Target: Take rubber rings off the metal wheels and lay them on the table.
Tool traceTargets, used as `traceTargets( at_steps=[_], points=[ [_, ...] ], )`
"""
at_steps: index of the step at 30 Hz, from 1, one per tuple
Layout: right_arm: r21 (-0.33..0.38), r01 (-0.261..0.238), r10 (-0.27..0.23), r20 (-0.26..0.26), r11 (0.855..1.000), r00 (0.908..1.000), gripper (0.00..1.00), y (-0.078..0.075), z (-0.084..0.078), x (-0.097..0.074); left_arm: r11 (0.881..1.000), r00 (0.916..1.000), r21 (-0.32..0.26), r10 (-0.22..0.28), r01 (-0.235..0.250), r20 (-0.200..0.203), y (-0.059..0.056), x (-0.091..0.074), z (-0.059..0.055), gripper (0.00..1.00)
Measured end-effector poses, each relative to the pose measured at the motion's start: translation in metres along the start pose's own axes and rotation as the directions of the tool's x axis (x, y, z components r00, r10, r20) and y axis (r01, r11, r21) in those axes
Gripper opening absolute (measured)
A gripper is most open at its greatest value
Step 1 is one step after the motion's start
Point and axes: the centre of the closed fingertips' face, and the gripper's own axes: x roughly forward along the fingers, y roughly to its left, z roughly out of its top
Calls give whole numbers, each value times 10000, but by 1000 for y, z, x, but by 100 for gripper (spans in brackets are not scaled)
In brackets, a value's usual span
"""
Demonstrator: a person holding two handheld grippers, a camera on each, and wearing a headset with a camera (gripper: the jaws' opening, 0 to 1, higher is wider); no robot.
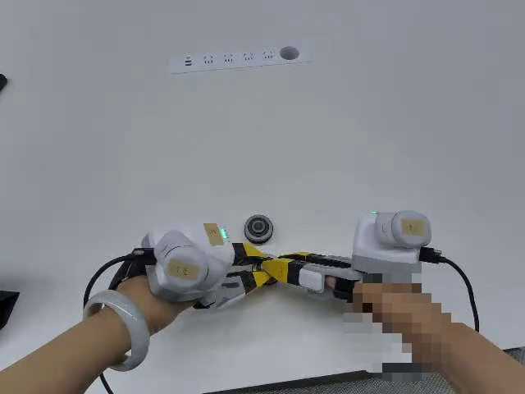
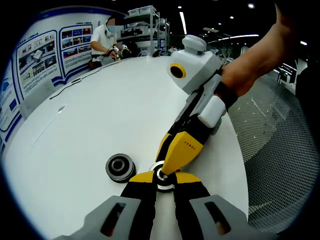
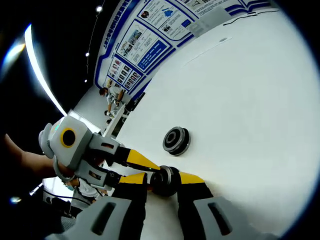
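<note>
The white table (image 1: pixel 369 123) carries the job, with a white power strip (image 1: pixel 238 58) lying at its far edge, well apart from the work. That keeps the near middle bare, where a freed ring could be laid.

The left gripper (image 2: pixel 162 176) comes in from the left, held by a hand with a pale bangle (image 1: pixel 146 332) on its wrist. The right gripper (image 3: pixel 165 179) comes in from the right. Their yellow-tipped jaws meet nose to nose close above the table near its near edge. This looks like a two-handed hold: one tool steadies the part while the other works on it.

Between them sits the held wheel (image 3: pixel 167 181), a small dark metal wheel. In the left gripper view that gripper's jaws are closed against either side of it, likely to anchor it. The right gripper's jaws are closed on the same wheel from the opposite side, one yellow tip lying across its top. I cannot tell whether that tip has caught the rubber itself or only the rim, and the wheel's ring is not clear to see.

A loose wheel (image 1: pixel 258 228) lies flat on the table just beyond the grippers, apart from both. Its dark outer band (image 2: pixel 108 169) reads as a rubber ring still in place, so it probably waits its turn.
</note>
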Motion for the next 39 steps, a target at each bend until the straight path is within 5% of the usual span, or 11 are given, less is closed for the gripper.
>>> traceTargets(
  at_steps=[18,39],
  points=[
    [1159,-340,351,-74,9927,9994,24,1,-8,-7,10000,10000,-51,12,-12,25,0,0,0,13],
    [1400,-382,388,-14,9894,9992,21,0,-8,-8,10000,10000,-41,12,-12,17,0,0,0,13]
  ],
)
